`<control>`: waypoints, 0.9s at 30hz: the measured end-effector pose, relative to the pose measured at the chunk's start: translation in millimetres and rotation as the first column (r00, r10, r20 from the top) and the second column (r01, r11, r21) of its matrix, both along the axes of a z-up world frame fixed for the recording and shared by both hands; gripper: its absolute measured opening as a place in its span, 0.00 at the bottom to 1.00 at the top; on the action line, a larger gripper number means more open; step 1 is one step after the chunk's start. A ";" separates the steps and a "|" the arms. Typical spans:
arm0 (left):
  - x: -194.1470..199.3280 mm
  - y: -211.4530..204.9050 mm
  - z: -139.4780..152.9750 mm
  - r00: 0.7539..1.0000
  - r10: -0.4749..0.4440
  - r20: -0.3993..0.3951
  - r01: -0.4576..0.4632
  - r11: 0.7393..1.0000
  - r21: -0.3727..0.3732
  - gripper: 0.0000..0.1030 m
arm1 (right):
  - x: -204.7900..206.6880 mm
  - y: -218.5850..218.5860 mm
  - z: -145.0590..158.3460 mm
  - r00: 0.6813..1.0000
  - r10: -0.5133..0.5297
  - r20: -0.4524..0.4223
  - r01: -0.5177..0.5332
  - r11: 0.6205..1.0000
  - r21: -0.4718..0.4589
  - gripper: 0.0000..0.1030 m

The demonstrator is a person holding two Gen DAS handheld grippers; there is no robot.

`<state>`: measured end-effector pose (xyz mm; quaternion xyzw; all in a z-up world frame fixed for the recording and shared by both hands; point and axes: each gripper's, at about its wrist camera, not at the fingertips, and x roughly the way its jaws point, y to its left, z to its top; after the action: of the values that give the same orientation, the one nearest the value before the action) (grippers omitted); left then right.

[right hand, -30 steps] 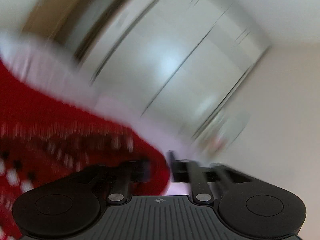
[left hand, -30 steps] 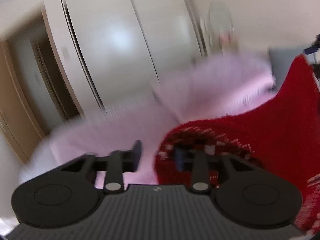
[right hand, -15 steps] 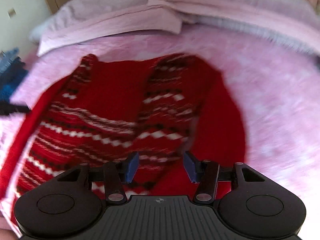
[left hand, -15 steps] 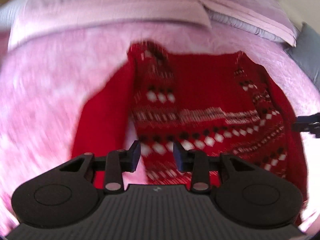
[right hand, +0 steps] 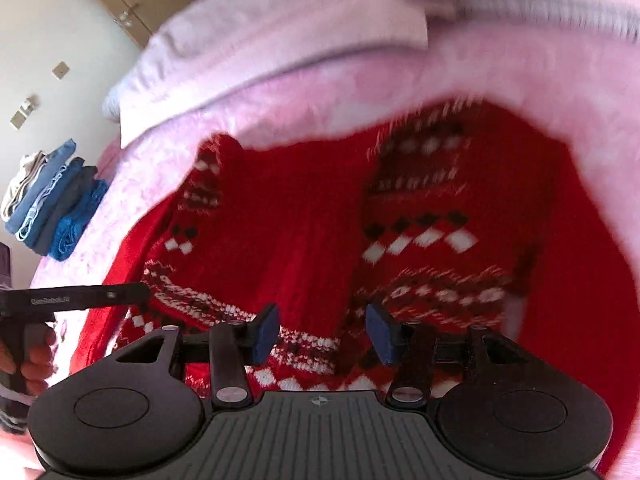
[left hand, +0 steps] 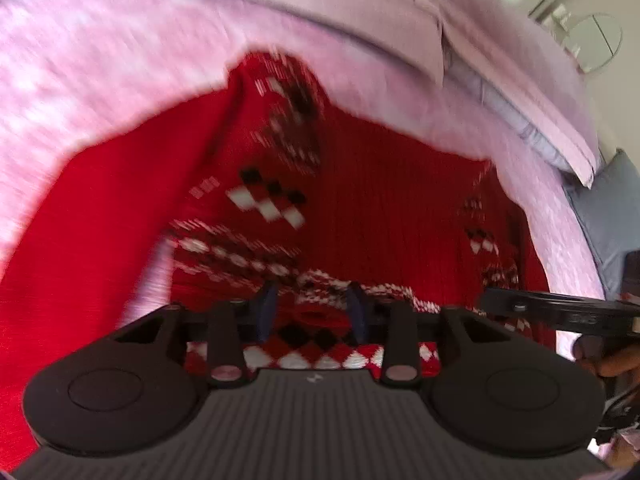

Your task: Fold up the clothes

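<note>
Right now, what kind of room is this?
Most likely a bedroom: the red sweater lies on a bed's fuzzy pink blanket, pink pillows lie behind it, and folded clothes sit stacked at the edge.

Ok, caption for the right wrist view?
Right gripper, jaws closing, above the hem of a red patterned sweater spread on a pink bed cover; folded clothes stacked at left.

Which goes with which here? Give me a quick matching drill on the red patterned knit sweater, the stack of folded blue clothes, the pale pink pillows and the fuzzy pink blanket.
1 red patterned knit sweater
2 stack of folded blue clothes
3 pale pink pillows
4 fuzzy pink blanket

A at the bed's head
B spread flat, sleeves folded in
C under the sweater
D at the bed's far left edge, right wrist view

1-B, 2-D, 3-A, 4-C
</note>
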<state>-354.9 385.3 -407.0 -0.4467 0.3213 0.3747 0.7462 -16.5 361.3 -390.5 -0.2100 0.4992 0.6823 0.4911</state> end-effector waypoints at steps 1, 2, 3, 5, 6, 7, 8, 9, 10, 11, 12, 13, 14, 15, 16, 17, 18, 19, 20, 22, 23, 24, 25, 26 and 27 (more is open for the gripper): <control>6.5 5.6 -5.7 1.000 -0.021 0.007 0.021 0.999 -0.034 0.03 | -1.8 9.2 -4.2 1.000 0.017 -0.006 -0.017 0.999 -0.028 0.02; 12.7 9.7 -4.2 0.998 -0.053 0.024 0.055 0.997 -0.047 0.03 | -4.1 18.8 -3.5 0.999 0.041 0.001 -0.041 0.998 -0.047 0.03; 20.2 15.0 1.5 0.996 -0.087 0.026 0.088 0.995 -0.039 0.03 | -6.3 28.5 -2.7 0.998 0.065 0.009 -0.065 0.996 -0.067 0.03; 34.2 29.4 25.0 0.991 -0.135 0.018 0.134 0.990 0.037 0.03 | -3.9 47.5 18.2 0.996 0.085 0.015 -0.085 0.996 -0.002 0.02; 40.8 38.2 39.8 0.989 -0.147 0.012 0.145 0.985 0.092 0.03 | 1.2 59.4 36.6 0.997 0.067 0.025 -0.069 0.996 0.062 0.02; 42.9 50.1 61.1 0.994 -0.109 0.032 0.101 0.978 0.183 0.03 | 7.1 70.6 55.3 0.999 0.036 0.038 -0.040 0.991 0.129 0.02; 45.0 62.0 82.5 0.996 -0.071 0.056 0.054 0.961 0.272 0.05 | 15.4 79.2 75.1 0.998 -0.029 0.053 0.017 0.978 0.209 0.03; 42.2 70.7 104.0 0.996 0.013 0.091 -0.044 0.933 0.358 0.12 | 25.0 85.8 95.9 0.992 -0.112 0.064 0.089 0.951 0.297 0.03; 39.3 79.3 125.4 0.987 0.093 0.133 -0.142 0.888 0.436 0.19 | 34.6 92.5 116.6 0.978 -0.196 0.067 0.156 0.910 0.384 0.04; 34.9 84.5 142.2 0.972 0.164 0.167 -0.225 0.849 0.477 0.24 | 44.6 97.3 136.0 0.959 -0.276 0.067 0.219 0.869 0.444 0.19; 30.0 87.0 151.7 0.965 0.181 0.190 -0.252 0.838 0.484 0.26 | 54.2 98.4 151.6 0.941 -0.331 0.073 0.261 0.846 0.466 0.34; 25.0 89.4 161.2 0.957 0.197 0.213 -0.279 0.827 0.489 0.26 | 62.0 95.5 162.7 0.935 -0.345 0.078 0.270 0.838 0.474 0.67; 19.7 83.1 156.6 0.963 0.192 0.191 -0.262 0.842 0.472 0.26 | 67.8 87.4 169.7 0.940 -0.334 0.075 0.258 0.836 0.484 0.70; 14.3 76.7 152.0 0.968 0.187 0.169 -0.245 0.856 0.455 0.26 | 71.3 74.4 172.1 0.949 -0.304 0.081 0.228 0.843 0.487 0.70; 9.0 70.3 147.3 0.972 0.182 0.147 -0.229 0.870 0.437 0.26 | 71.3 57.2 166.7 0.956 -0.269 0.114 0.190 0.869 0.457 0.70; 3.6 63.9 142.6 0.977 0.175 0.125 -0.212 0.883 0.418 0.26 | 69.0 37.7 155.8 0.957 -0.239 0.164 0.156 0.902 0.402 0.70; -2.7 50.5 129.6 0.983 0.165 0.082 -0.183 0.907 0.378 0.25 | 66.7 18.3 144.9 0.956 -0.205 0.211 0.124 0.931 0.344 0.70; -10.7 34.7 117.6 0.986 0.159 0.050 -0.167 0.924 0.343 0.25 | 64.4 -1.2 134.0 0.952 -0.169 0.256 0.093 0.955 0.283 0.70; -18.7 18.9 105.6 0.988 0.153 0.018 -0.151 0.940 0.307 0.25 | 62.4 -24.9 119.5 0.948 -0.143 0.286 0.083 0.974 0.210 0.70; -32.7 -13.8 86.4 0.986 0.165 -0.019 -0.158 0.964 0.214 0.25 | 61.2 -79.9 83.7 0.953 -0.144 0.268 0.138 0.990 0.039 0.70; -41.2 -30.2 78.0 0.982 0.184 -0.029 -0.178 0.971 0.162 0.25 | 61.6 -108.1 67.7 0.957 -0.172 0.233 0.187 0.981 -0.044 0.70; -51.8 -45.4 70.5 0.977 0.212 -0.033 -0.207 0.972 0.111 0.25 | 61.6 -136.9 53.0 0.958 -0.218 0.185 0.242 0.963 -0.121 0.70; -62.3 -60.6 63.0 0.970 0.239 -0.039 -0.236 0.970 0.061 0.25 | 61.2 -165.1 39.2 0.951 -0.282 0.127 0.302 0.934 -0.191 0.70; -71.5 -71.0 58.2 0.962 0.270 -0.041 -0.269 0.963 0.021 0.25 | 60.9 -189.8 27.8 0.932 -0.358 0.065 0.362 0.899 -0.247 0.70; -79.2 -77.7 54.9 0.954 0.298 -0.044 -0.298 0.954 -0.007 0.24 | 60.8 -210.3 17.2 0.898 -0.439 -0.007 0.419 0.862 -0.286 0.70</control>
<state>-434.1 307.6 -352.1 -0.4869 0.2687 0.4902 0.6711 44.3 151.0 -373.2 -0.1355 0.6414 0.4862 0.5779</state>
